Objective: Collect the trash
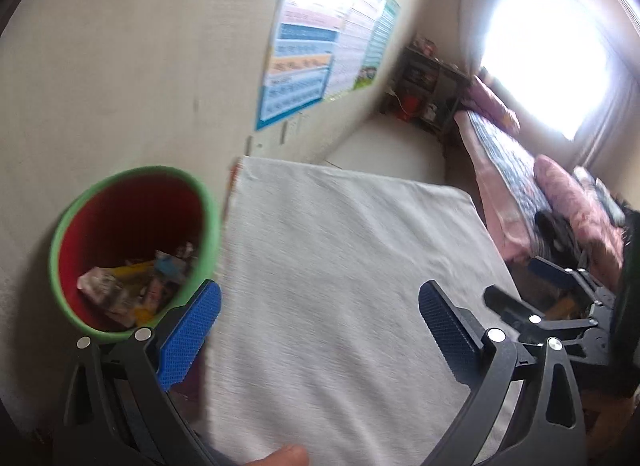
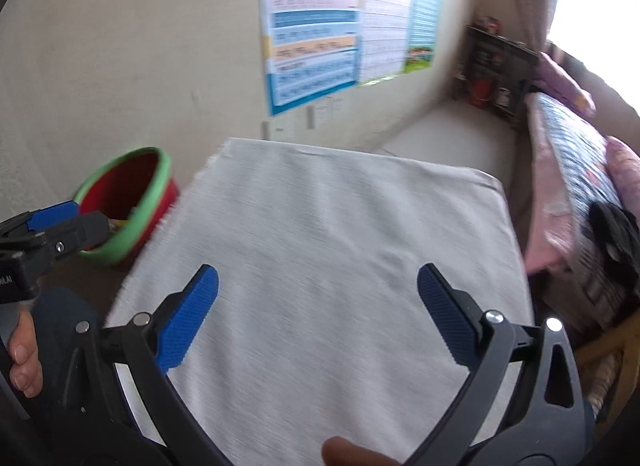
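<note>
Trash (image 1: 132,286) loose in bin (image 1: 60,234), ahead-left of left claw (image 1: 320,330). Both claws released, empty; right claw (image 2: 318,314) over bare cloth-covered counter (image 2: 320,205). Wrappers judged light, crumpled, thin: pinch at folded edge, gentle squeeze.

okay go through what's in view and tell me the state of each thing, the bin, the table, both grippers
Bin: upright beside the table, wrappers inside.
Table cloth: spread flat, nothing on it in view.
Left gripper: open, holding nothing.
Right gripper: open, holding nothing.
</note>
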### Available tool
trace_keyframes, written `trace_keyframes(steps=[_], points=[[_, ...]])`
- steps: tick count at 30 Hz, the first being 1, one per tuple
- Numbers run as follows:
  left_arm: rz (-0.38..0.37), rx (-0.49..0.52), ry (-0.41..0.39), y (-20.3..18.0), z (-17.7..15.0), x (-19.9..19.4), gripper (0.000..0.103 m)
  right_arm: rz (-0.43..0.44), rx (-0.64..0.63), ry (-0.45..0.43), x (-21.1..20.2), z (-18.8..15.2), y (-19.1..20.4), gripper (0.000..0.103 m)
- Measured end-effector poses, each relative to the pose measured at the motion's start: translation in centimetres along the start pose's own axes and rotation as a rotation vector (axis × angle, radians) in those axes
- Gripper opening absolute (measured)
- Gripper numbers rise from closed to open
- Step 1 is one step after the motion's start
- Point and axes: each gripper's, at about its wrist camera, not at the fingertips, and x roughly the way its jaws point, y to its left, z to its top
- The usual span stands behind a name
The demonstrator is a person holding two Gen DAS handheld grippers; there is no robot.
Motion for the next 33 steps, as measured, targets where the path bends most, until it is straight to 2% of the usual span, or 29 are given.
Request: trace_keyframes(steps=[3,6,10,14,20,33], points=[[-0.004,0.042,-0.003,-2.5,-1.1,0.5,0.095,-0.047,0.051,-0.006,-0.9,-1.6,-3.0,0.098],[0.027,0.106,-0.037,-4.9,-2.4,0.6,0.095,-0.088,0.081,-0.029,-2.1,-3.0,-5.2,0.098],[0.047,0.163,-0.076,-7.0,-3.9,0.6,0.095,-0.13,0.122,-0.083,-3.8,-4.5,-7.2,0.098],[0.069,0.201,-0.075,-8.5,-5.2,0.8,0.095,-0.159,0.166,-0.108,-4.5,-5.7,-8.4,0.098],[0.045,0.207,-0.074,-8.5,-6.0,1.1,0.095,-0.165,0.202,-0.095,-3.9,-7.2,-9.1,0.098],[0.038,0.209,-0.103,-8.7,-6.2,0.5,0.095,-0.174,0.171,-0.098,-3.6,-7.6,-7.8,0.098]])
